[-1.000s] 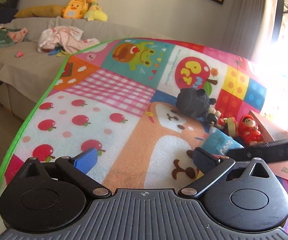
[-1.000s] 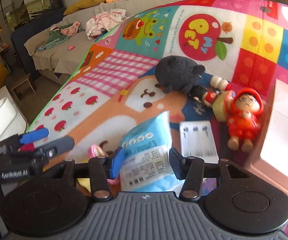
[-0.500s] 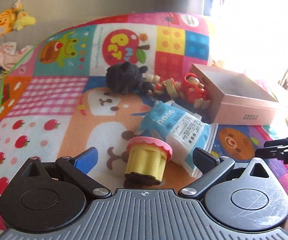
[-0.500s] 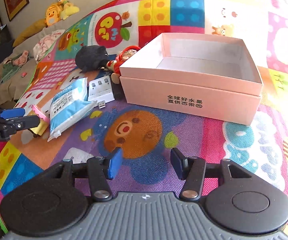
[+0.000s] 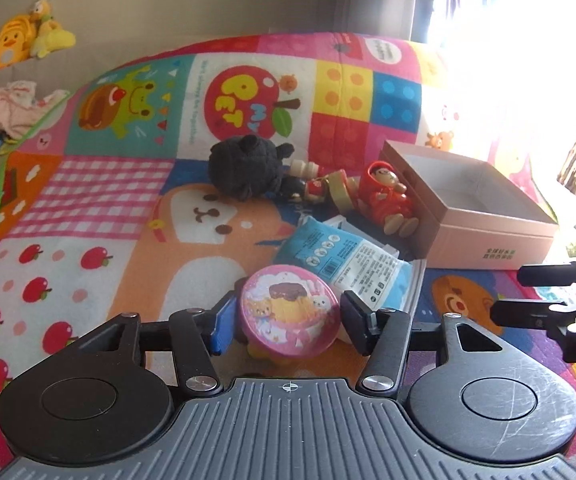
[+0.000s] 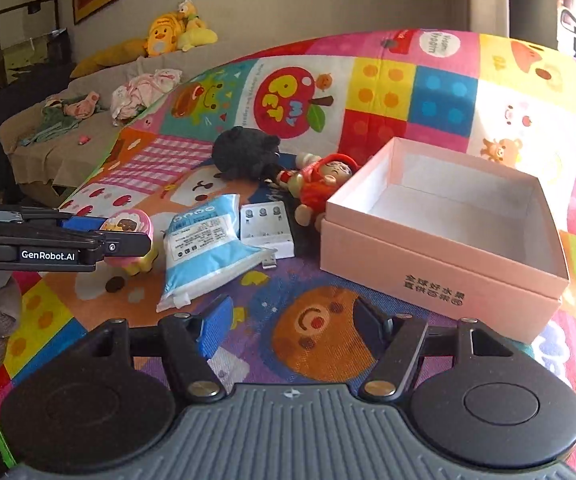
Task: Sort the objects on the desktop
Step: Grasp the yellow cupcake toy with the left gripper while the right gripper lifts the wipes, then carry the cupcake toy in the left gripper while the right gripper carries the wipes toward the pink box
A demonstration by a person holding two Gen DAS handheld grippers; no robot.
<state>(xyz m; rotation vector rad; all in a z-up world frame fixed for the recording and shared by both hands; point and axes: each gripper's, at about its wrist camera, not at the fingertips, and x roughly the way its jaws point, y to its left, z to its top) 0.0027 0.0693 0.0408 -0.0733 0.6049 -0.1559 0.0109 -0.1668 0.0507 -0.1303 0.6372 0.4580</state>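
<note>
Where fingers gaped, left gripper (image 5: 286, 322) now flanks pudding cup (image 5: 289, 312)

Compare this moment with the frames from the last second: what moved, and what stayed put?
The left gripper has closed in around the pudding cup, fingers flanking its lid; a firm grip isn't clear. The right gripper, which straddled the blue packet a second ago, hangs open near the pink box. Toys, packet and box stayed put.

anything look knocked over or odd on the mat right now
Yes. The red-hooded doll lies toppled against the pink box. The blue packet partly covers the white charger. The pudding cup sits between the left gripper jaws.
</note>
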